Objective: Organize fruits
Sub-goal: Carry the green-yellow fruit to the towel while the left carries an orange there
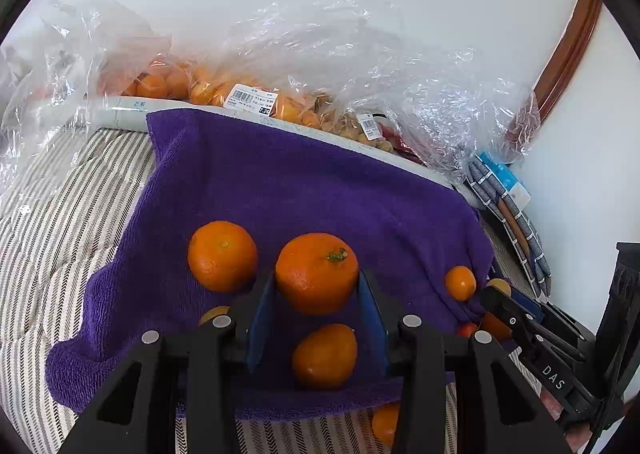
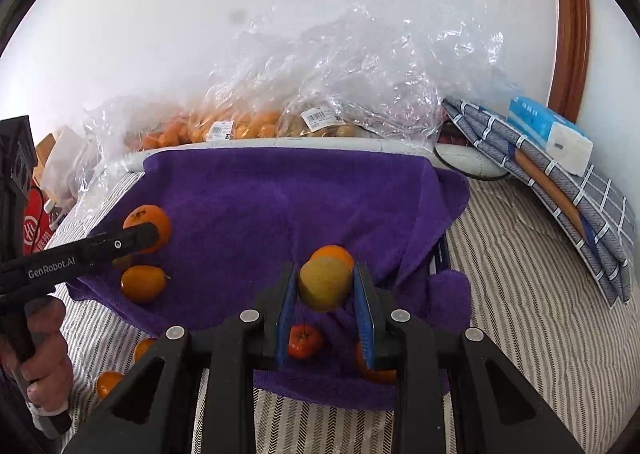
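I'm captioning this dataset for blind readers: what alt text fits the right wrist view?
The right gripper clamps a yellow-green fruit above a purple towel on a striped bedcover. Small oranges lie on the towel, and clear bags of fruit line the white wall behind.

Bright, even daylight; soft shadows. Glare on plastic bags [image 1: 320,66]. Strong fisheye bending, black corners. Yellow-green fruit [image 2: 325,283] motion-blurred.

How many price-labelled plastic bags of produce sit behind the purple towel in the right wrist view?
2. One bag of orange fruit sits left of centre; a bag of brownish produce lies beside it on the right. More bags may be hidden under the crumpled plastic.
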Motion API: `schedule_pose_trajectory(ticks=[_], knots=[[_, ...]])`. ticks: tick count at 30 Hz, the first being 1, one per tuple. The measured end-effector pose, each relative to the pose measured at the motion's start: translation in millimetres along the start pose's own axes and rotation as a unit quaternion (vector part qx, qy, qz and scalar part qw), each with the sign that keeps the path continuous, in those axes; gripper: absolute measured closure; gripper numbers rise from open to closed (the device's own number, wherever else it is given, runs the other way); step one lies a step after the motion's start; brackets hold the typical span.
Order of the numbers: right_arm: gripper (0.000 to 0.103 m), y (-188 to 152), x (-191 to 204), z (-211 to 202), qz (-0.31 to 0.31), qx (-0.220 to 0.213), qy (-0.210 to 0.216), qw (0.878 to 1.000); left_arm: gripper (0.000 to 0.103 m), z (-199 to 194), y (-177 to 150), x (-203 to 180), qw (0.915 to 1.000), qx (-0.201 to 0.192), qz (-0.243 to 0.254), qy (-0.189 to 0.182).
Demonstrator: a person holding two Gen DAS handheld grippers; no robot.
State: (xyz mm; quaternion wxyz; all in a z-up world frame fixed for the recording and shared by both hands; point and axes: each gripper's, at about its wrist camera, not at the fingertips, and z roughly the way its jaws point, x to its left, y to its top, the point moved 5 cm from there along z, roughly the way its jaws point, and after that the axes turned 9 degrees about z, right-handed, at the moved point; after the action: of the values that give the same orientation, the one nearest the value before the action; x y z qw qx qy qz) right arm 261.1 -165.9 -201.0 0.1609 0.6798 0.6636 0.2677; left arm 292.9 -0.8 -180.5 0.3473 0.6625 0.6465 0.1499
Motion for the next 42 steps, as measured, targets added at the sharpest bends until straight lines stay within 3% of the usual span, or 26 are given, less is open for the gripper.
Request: schedule_pose_trajectory(ticks=[15,26,31,42], knots=[[0.075,-4.9,-2.0,9.3,0.006,0.023,0.000,1.000,0.063,3.6,-2.9,-2.3,0.9999,0.011,0.008,0.010],[0.073,-6.3,-1.7,5.2,-0.002,0.017,-0.001,1.000,0.063,3.1,-3.1,-3.2,0.9998,0.009,0.013,0.016],[0.060,-2.1,-0.8,-6.8,-0.004,-0.007,0.007,1.000,0.062,-3.3,-1.7,-3.1,0.9996,-0.007,0.015,0.021],[0.059,1.1,16.5,-61.3,0.006,-0.029,-0.003,1.000,0.057,-29.8,-5.3,4.2,0.9989,-0.042,0.000,0.020]])
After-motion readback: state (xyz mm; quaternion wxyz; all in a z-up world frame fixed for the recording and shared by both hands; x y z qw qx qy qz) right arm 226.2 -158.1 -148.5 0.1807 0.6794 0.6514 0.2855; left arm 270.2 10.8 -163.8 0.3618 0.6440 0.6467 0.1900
